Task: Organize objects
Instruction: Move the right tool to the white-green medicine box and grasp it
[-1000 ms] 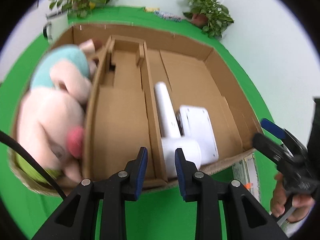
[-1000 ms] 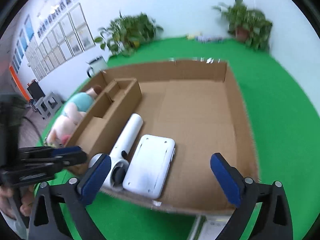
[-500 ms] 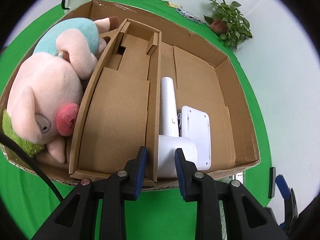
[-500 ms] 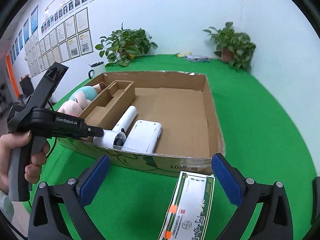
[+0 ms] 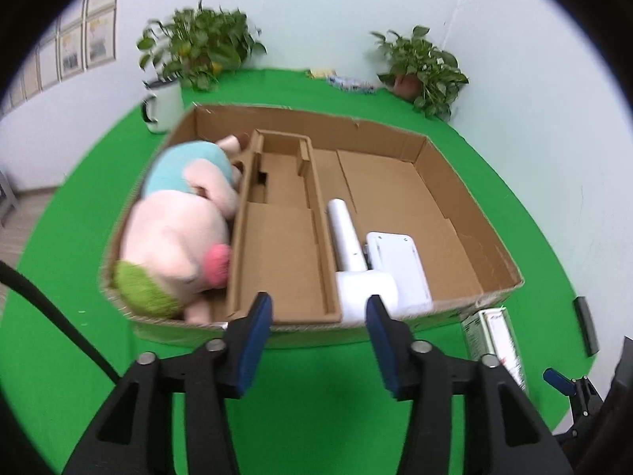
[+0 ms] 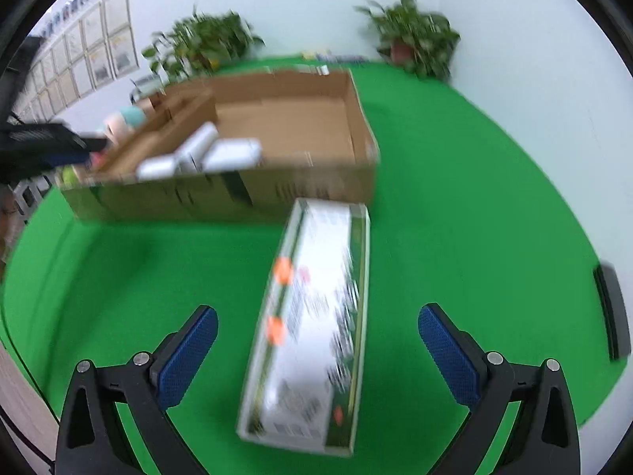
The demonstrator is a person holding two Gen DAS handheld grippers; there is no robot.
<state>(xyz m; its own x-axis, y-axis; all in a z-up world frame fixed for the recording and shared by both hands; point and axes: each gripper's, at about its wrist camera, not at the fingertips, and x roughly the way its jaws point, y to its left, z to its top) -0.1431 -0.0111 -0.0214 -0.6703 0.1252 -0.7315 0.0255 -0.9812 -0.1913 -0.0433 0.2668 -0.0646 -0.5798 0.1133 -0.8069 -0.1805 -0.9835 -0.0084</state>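
A shallow cardboard box [image 5: 490, 233] [image 6: 221, 198] lies on the green cloth. Inside it are a pink plush pig [image 5: 178, 237], a cardboard insert [image 5: 281, 261], a white handheld device [image 5: 352, 249] and a flat white unit [image 5: 399, 265]. My left gripper [image 5: 318, 332] hovers at the box's near wall, its jaws opening with nothing between them. A long white-and-green carton [image 6: 312, 316] [image 5: 500, 340] lies on the cloth in front of the box. My right gripper [image 6: 316, 356] stands wide open above the carton's near half, its pads apart from it.
A white mug [image 5: 164, 107] stands behind the box at the left. Two potted plants [image 5: 198, 51] [image 5: 423, 67] line the back wall. A dark flat object [image 6: 611, 312] lies at the cloth's right edge. Open green cloth surrounds the carton.
My left gripper drew back from the box and its jaws widened. My right gripper swung away from the box, down over the carton, which now fills its view.
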